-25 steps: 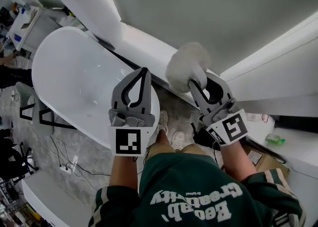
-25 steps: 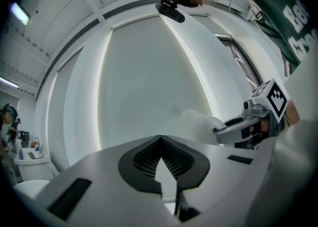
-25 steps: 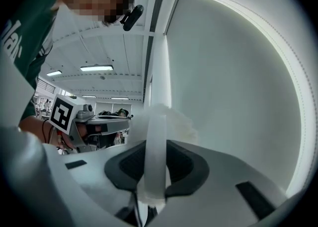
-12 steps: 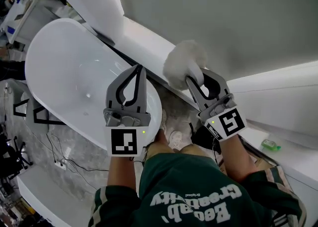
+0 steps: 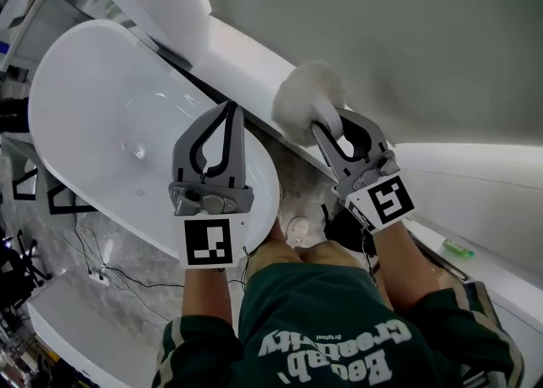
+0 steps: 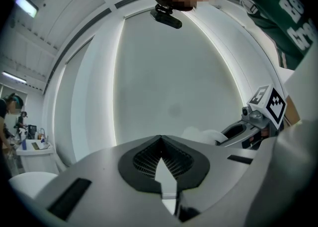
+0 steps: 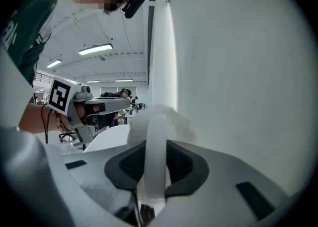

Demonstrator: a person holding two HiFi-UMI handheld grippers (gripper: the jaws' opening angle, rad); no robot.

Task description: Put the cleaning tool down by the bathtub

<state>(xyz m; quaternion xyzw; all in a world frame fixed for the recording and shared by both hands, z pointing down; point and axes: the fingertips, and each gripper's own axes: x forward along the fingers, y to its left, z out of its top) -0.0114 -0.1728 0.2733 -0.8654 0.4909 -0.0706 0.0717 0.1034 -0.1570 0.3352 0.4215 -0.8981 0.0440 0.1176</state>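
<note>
The cleaning tool is a fluffy white duster head (image 5: 307, 96) on a white handle (image 5: 327, 121). My right gripper (image 5: 329, 129) is shut on that handle and holds the head up near the ledge behind the tub. In the right gripper view the handle (image 7: 155, 154) runs straight up between the dark pads, and the fluffy head (image 7: 166, 117) shows above them. The white oval bathtub (image 5: 93, 115) lies to the left. My left gripper (image 5: 227, 111) hangs over the tub's near end, its jaws meeting at the tips with nothing between them (image 6: 160, 139).
A white ledge (image 5: 246, 59) runs behind the tub below a grey wall (image 5: 390, 30). On the marble floor there are cables (image 5: 97, 255), black frames (image 5: 59, 199) and the person's shoes (image 5: 297, 229). A green bottle (image 5: 458, 248) lies at the right.
Both grippers have drifted slightly left and farther out in the head view. The right one still holds the duster. Neither pair of jaws has changed.
</note>
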